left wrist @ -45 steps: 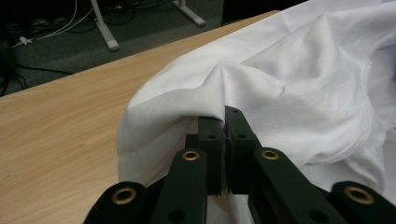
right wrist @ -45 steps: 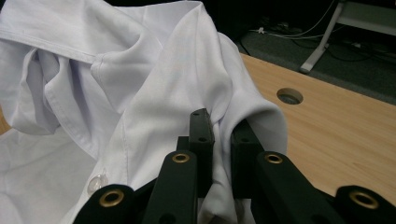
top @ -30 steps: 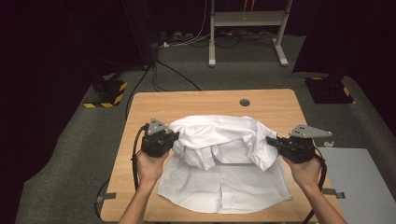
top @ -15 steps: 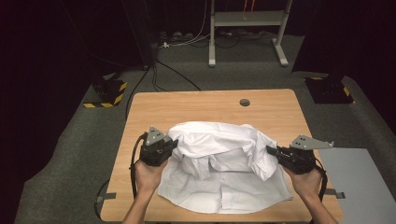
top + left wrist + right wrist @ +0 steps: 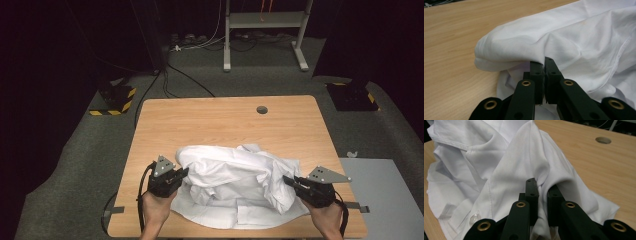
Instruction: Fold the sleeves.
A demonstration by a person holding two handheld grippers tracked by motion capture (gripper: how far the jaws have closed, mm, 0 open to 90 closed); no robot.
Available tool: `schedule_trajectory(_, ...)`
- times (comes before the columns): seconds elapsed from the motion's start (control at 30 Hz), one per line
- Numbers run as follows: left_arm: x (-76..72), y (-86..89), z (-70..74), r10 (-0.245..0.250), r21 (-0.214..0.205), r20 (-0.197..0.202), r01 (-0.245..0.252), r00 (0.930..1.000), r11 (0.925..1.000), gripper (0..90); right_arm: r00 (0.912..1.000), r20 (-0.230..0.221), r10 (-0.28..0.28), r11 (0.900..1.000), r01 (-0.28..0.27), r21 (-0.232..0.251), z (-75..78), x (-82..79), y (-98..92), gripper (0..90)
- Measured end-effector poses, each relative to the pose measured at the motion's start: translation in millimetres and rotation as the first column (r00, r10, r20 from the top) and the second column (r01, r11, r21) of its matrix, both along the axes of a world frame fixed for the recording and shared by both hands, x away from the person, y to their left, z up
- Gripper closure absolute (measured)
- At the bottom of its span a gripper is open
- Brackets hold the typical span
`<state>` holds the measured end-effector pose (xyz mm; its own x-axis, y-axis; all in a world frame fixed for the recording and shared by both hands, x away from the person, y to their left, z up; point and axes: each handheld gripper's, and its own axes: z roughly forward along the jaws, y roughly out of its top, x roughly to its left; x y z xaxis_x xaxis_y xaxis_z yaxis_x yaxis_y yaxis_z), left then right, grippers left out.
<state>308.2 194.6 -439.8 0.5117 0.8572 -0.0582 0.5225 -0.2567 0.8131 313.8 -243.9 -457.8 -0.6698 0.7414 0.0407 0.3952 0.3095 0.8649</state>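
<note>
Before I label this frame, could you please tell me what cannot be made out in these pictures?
- Left gripper tips: in the left gripper view, a fold of the white shirt covers them.
- Right gripper view: cloth fills the jaw gap, hiding how much is pinched.
- High view: the shirt's lower layers lie under its folded-over top; the person's forearms are cut off at the bottom edge.

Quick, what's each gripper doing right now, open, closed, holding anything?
Left gripper: shut on a fold of the white shirt.
Right gripper: shut on the shirt's other side, with cloth bunched between its jaws.
</note>
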Motion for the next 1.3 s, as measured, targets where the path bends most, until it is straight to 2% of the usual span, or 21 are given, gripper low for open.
schedule_trajectory(0.07, -3.3, -0.1, -5.7, -0.001, -0.010, -0.009, 0.001, 1.0000, 0.9999, 87.2, 0.9999, -0.013, -0.005, 1.0000, 0.005, -0.001, -9.1, -4.4, 0.2, 83.4)
schedule_trajectory(0.2, -9.2, -3.7, -15.6, -0.005, 0.024, -0.016, 0.005, 0.9999, 0.9997, 87.2, 0.9995, -0.023, -0.021, 0.9998, 0.021, -0.009, -23.4, -10.9, 0.4, 83.4)
schedule_trajectory(0.37, -12.3, -7.1, -26.4, 0.000, 0.048, -0.030, 0.002, 0.9995, 0.9989, 87.1, 0.9990, -0.031, -0.032, 0.9988, 0.031, -0.037, -33.8, -13.6, 1.7, 83.3)
schedule_trajectory(0.5, -13.5, -9.2, -37.9, 0.001, 0.033, -0.064, 0.002, 0.9980, 0.9995, 87.1, 0.9984, -0.042, -0.040, 0.9977, 0.037, -0.058, -42.7, -14.9, 1.3, 83.3)
schedule_trajectory(0.57, -13.4, -11.8, -41.6, 0.001, 0.043, -0.064, 0.001, 0.9979, 0.9991, 87.0, 0.9979, -0.042, -0.049, 0.9956, 0.045, -0.082, -48.5, -16.0, 2.1, 83.3)
schedule_trajectory(0.7, -12.7, -13.5, -49.0, 0.009, 0.051, -0.069, -0.005, 0.9976, 0.9987, 87.0, 0.9973, -0.046, -0.058, 0.9945, 0.053, -0.091, -55.9, -17.3, 2.9, 83.3)
schedule_trajectory(0.8, -12.2, -13.3, -55.8, 0.017, 0.062, -0.080, -0.012, 0.9967, 0.9980, 87.0, 0.9971, -0.044, -0.061, 0.9922, 0.056, -0.112, -59.0, -16.1, 5.1, 83.3)
schedule_trajectory(0.87, -10.5, -14.0, -60.0, 0.023, 0.055, -0.090, -0.018, 0.9956, 0.9983, 86.9, 0.9969, -0.047, -0.063, 0.9917, 0.058, -0.115, -61.6, -14.0, 5.3, 83.3)
schedule_trajectory(1.07, -1.7, -24.8, -70.1, 0.025, 0.118, -0.103, -0.013, 0.9944, 0.9929, 86.8, 0.9942, -0.068, -0.084, 0.9890, 0.074, -0.128, -70.8, -6.5, 3.9, 83.2)
schedule_trajectory(1.3, 11.6, -36.3, -76.3, 0.028, 0.135, -0.106, -0.014, 0.9940, 0.9908, 86.6, 0.9897, -0.082, -0.118, 0.9839, 0.105, -0.145, -74.5, 9.4, -0.3, 83.1)
